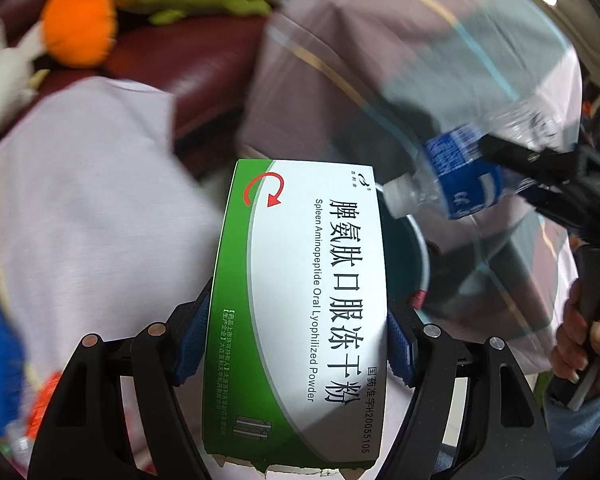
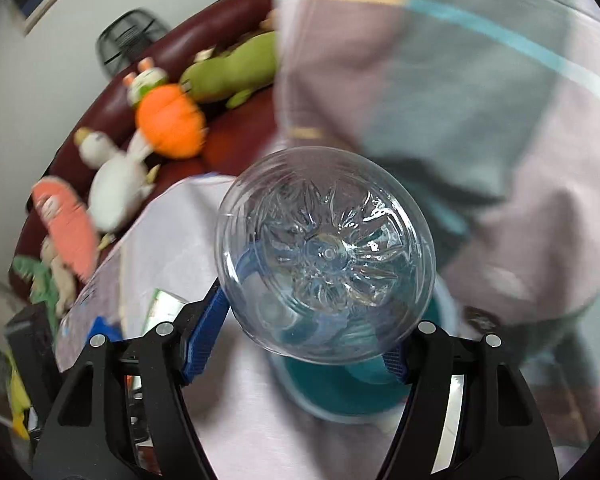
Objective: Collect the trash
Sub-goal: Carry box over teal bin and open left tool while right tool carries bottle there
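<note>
Both tongs, left (image 1: 300,344) and right (image 2: 300,320), are clamped.
</note>
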`<state>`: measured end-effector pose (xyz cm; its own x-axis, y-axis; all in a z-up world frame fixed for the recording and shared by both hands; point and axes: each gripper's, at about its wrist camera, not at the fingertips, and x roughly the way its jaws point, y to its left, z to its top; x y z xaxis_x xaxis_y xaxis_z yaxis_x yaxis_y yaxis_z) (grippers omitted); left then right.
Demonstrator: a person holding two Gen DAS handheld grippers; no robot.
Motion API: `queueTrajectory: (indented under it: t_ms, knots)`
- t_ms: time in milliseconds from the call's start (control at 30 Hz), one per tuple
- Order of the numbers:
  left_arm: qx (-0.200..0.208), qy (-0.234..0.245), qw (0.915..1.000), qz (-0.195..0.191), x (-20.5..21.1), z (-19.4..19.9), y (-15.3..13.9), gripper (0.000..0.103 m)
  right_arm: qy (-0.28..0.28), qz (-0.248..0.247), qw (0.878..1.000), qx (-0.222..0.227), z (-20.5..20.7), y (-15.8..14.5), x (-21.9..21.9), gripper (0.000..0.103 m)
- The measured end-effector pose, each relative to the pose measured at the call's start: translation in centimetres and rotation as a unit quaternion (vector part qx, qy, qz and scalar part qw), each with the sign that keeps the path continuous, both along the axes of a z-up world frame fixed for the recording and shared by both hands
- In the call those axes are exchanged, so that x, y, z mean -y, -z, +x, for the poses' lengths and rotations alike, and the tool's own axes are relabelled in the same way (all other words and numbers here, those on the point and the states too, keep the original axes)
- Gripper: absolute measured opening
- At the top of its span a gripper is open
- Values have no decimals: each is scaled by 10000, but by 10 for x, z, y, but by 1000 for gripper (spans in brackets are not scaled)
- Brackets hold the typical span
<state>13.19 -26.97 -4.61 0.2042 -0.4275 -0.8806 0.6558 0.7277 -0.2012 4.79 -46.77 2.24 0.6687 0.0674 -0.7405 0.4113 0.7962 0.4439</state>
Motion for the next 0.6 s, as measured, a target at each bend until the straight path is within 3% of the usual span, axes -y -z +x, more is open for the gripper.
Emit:
queueTrajectory:
  t_ms: [133,333,600]
  knots:
    - [-304,199,9990,255,43,-1,39,73,242,-76,9996,-78,-25,14,32,65]
    - [-465,622,9923,964,104,-1,85,73,391,-24,9991,-146,-35,37,51,65]
    - [-641,875,9853,1323,127,-8,119,75,460,192,9982,-336,-43,68,74,65]
